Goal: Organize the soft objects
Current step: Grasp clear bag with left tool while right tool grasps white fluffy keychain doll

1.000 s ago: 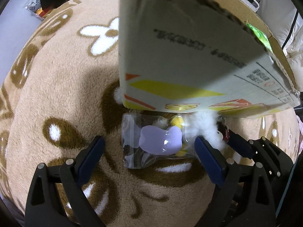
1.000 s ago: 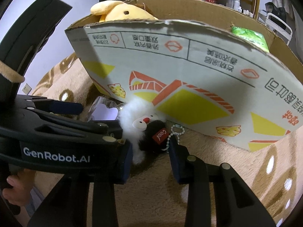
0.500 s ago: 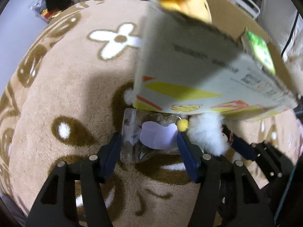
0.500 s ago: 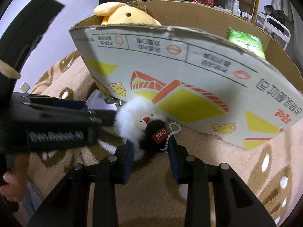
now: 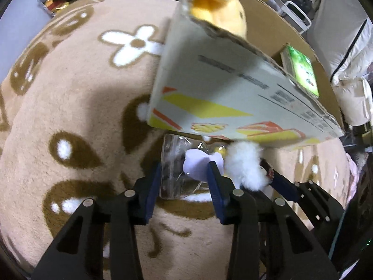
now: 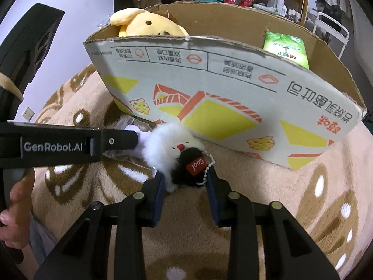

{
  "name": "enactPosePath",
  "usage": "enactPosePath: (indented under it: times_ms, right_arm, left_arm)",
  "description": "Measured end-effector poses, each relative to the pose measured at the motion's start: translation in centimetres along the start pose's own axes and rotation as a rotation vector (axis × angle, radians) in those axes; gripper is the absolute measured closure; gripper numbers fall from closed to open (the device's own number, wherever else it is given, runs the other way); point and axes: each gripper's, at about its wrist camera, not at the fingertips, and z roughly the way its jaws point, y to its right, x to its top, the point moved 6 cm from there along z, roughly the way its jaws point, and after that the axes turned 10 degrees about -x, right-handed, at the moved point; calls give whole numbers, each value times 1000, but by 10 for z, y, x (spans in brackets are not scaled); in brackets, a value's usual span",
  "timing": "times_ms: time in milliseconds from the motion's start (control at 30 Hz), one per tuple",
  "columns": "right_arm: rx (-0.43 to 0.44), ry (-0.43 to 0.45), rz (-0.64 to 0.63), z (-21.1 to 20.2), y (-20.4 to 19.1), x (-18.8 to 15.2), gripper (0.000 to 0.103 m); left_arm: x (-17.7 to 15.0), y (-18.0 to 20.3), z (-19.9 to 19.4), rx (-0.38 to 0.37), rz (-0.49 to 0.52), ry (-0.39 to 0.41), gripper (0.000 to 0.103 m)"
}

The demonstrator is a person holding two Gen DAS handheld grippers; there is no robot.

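Observation:
A clear plastic bag (image 5: 173,163) with a lilac soft toy (image 5: 195,163) inside lies on the brown fleece blanket (image 5: 70,93), right against the cardboard box (image 5: 221,88). My left gripper (image 5: 184,177) is closing and its blue pads squeeze the crumpled bag from both sides. To its right is a fluffy white-and-black plush keychain (image 6: 167,144) with a red "Cool" tag. My right gripper (image 6: 186,182) is shut on its black part. The left gripper's finger (image 6: 112,140) reaches in from the left, touching the white fur.
The open box (image 6: 209,74) stands close behind both toys and holds a yellow plush dog (image 6: 149,23) and a green tissue pack (image 6: 286,46). A person's hand (image 6: 16,198) shows at the left edge. Shelves and clutter lie beyond the blanket.
The left jaws have closed from wide apart onto the bag, which is now crumpled and narrower. The right gripper keeps its hold on the plush keychain and has barely moved.

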Motion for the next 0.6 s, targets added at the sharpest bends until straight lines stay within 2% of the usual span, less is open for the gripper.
enactPosePath:
  times_ms: [67,133,200,367,433,533,600]
  right_arm:
    - [1,-3,3,0,1,0,69]
    - [11,-7,9,2,0,0,69]
    - [13,-10,5,2,-2,0,69]
    - [1,-3,4,0,0,1,69]
    - [0,-9,17,0,2,1,69]
    - [-3,-19,27,1,6,-1,69]
    - [-1,-21,34,2,8,-1,69]
  left_arm:
    - [3,3,3,-1,-7,-5,63]
    - [2,3,6,-5,-10,-19,55]
    - [3,5,8,1,-8,-26,51]
    - [6,8,10,5,-10,-11,50]
    - [4,6,7,0,-18,-4,53]
    - [3,7,0,-10,-14,8,65]
    - [4,4,-5,-7,-6,14,67]
